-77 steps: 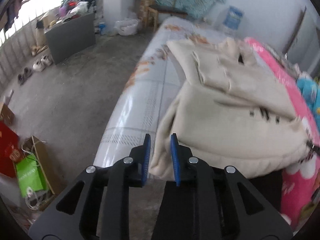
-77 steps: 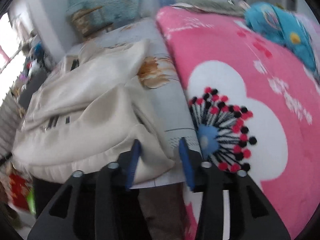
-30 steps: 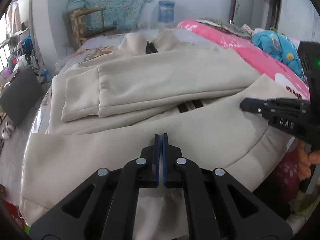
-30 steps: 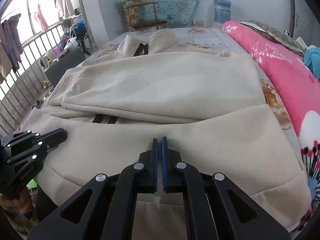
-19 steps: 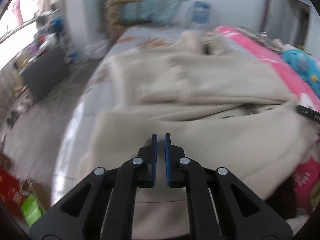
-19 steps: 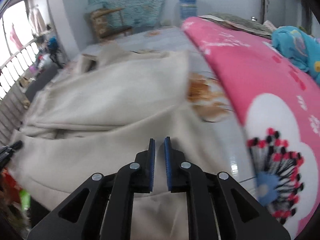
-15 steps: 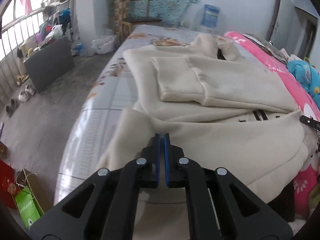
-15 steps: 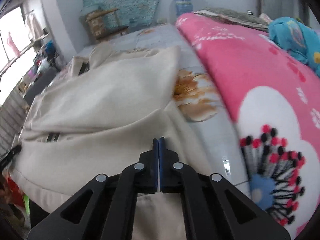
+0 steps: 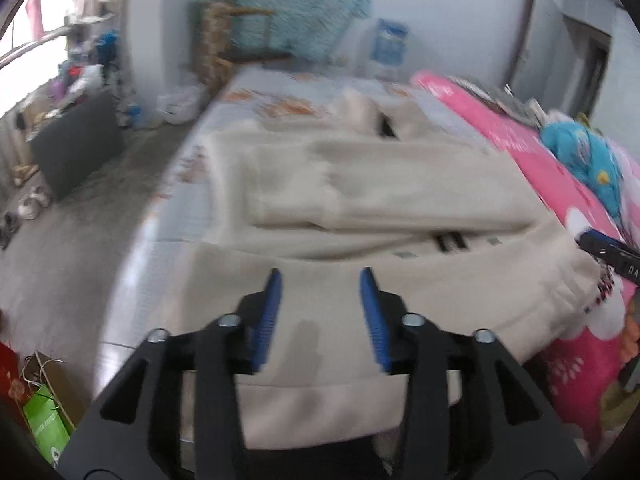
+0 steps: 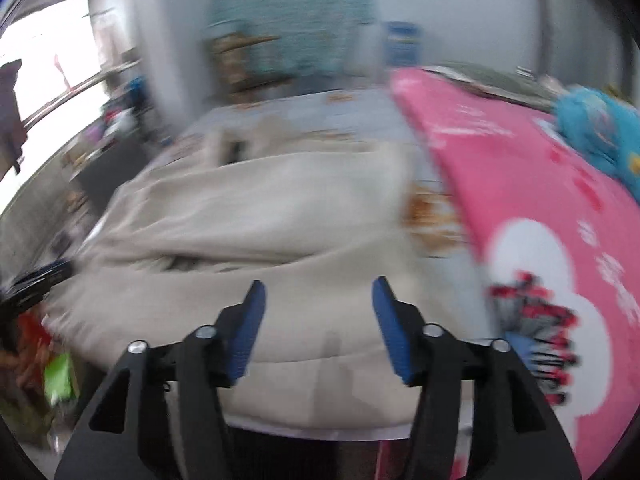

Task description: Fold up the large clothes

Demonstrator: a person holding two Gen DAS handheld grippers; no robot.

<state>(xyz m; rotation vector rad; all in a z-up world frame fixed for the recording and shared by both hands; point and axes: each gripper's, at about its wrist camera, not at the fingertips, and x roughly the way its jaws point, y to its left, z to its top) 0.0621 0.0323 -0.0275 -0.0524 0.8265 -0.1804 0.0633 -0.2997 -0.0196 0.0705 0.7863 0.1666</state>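
- The bed [image 9: 176,216] under your grippers wears a pale grey-blue sheet printed with orange flowers, and beyond its left edge lies a bare grey concrete floor [image 9: 72,240].
- At twelve o'clock in the left wrist view a teal patterned cloth [image 9: 288,0] hangs on the wall over a wooden chair [image 9: 224,44]; a blue-labelled water jug [image 9: 390,50] stands at one o'clock.
- A pink fleece blanket with white flower shapes [image 10: 540,208] covers the bed's right side, and a bright blue soft bundle [image 10: 596,136] rests on it at two o'clock.
- The large cream fleece jacket [image 9: 380,200] lies spread on the bed, collar at the far end, sleeves folded across the chest, hem hanging over the near edge just below both tools.
- Your left gripper [image 9: 320,304] has its blue-padded jaws apart and opening, only the jacket's surface showing in the gap, no cloth pinched.
- Your right gripper [image 10: 318,320] is likewise spreading wider, clear of the fabric.
- Writing: white letters mark the other tool's black body at three o'clock in the left view, too cropped to read; the green paper bag [image 9: 44,436] at seven o'clock carries blurred print.
- Only the left view shows the dark cabinet [image 9: 76,140] and shoes [image 9: 30,204] at nine o'clock; the right view is heavily blurred but shows a bright window [image 10: 48,52] at ten o'clock.
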